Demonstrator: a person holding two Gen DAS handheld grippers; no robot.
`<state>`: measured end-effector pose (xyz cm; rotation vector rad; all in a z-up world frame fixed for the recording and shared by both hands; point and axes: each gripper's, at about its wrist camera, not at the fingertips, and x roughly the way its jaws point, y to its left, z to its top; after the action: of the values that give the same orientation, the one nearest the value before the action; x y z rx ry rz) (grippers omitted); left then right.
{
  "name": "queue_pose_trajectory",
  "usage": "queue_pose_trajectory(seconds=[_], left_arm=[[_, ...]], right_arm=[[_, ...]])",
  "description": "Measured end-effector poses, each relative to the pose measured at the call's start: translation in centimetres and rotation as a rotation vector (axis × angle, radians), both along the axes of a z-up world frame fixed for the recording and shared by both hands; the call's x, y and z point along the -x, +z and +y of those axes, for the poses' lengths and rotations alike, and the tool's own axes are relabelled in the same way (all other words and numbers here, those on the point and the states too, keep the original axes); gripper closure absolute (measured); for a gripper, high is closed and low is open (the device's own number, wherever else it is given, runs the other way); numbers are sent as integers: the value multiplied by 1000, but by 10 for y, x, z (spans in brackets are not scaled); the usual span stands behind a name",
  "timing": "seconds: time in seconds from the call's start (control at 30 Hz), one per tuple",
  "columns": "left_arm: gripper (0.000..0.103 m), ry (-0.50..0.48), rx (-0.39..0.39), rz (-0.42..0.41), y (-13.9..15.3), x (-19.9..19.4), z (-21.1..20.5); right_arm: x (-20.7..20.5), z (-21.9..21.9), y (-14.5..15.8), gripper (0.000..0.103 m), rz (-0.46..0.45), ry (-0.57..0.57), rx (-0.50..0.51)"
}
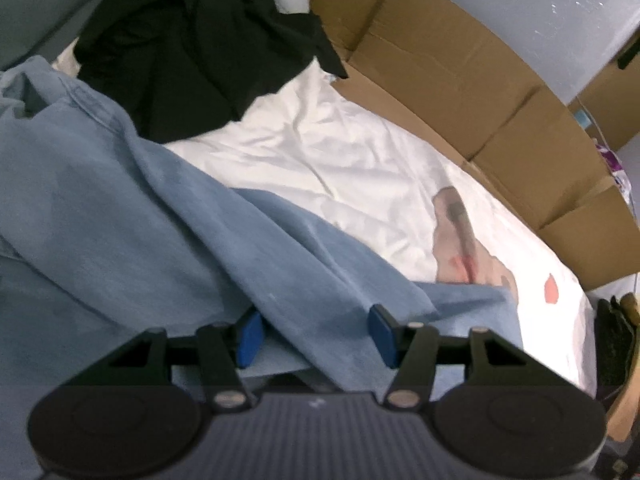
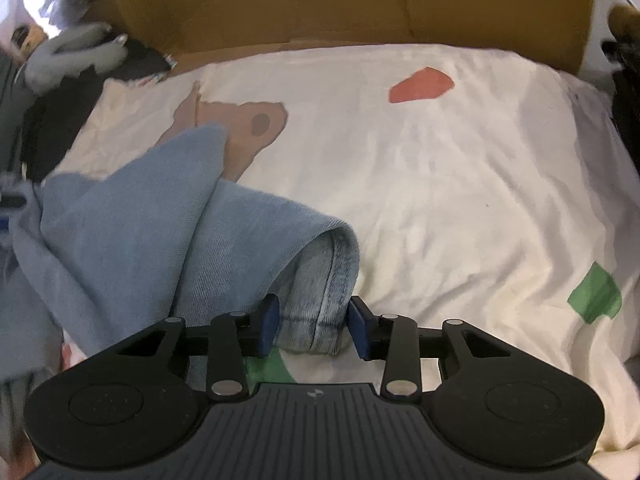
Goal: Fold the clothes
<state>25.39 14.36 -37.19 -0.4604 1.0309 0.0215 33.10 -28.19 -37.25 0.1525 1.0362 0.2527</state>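
A light blue denim garment (image 1: 132, 216) lies crumpled on a white printed bedsheet (image 1: 320, 152). In the left wrist view my left gripper (image 1: 316, 334) is open, its blue pads on either side of a fold of the garment. In the right wrist view my right gripper (image 2: 312, 326) is open, its pads standing on either side of the garment's hemmed sleeve end (image 2: 320, 296), which is not pinched. The garment (image 2: 140, 216) spreads off to the left across the sheet (image 2: 460, 200).
A black garment (image 1: 200, 48) lies piled beyond the blue one, with pale clothes behind it. Flattened cardboard (image 1: 480, 80) lines the far side of the bed and shows in the right wrist view (image 2: 320, 0). Grey and dark clothes (image 2: 80, 56) sit at the far left.
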Motion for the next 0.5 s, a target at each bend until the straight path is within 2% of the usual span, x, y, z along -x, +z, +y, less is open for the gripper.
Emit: queue_pose_trajectory(seconds=[0.1,0.17,0.27,0.37,0.5], left_arm=[[44,2,23,-4,-3,-1,-3],[49,10,35,-2,-4,-3,-3],[60,22,51,-1,-4,-7,-1],[68,16,45,-4,-2,-10,-1],[84,29,37,-10,0,-13,0]], right_arm=[[-3,-1,-3,61,7,-8,-13],[-2,2,-3,68,4,3,2],[-2,6,0,80,5,23,24],[-2,3,6,85,0,27,24],[6,-4,24,85,-37,35,48]])
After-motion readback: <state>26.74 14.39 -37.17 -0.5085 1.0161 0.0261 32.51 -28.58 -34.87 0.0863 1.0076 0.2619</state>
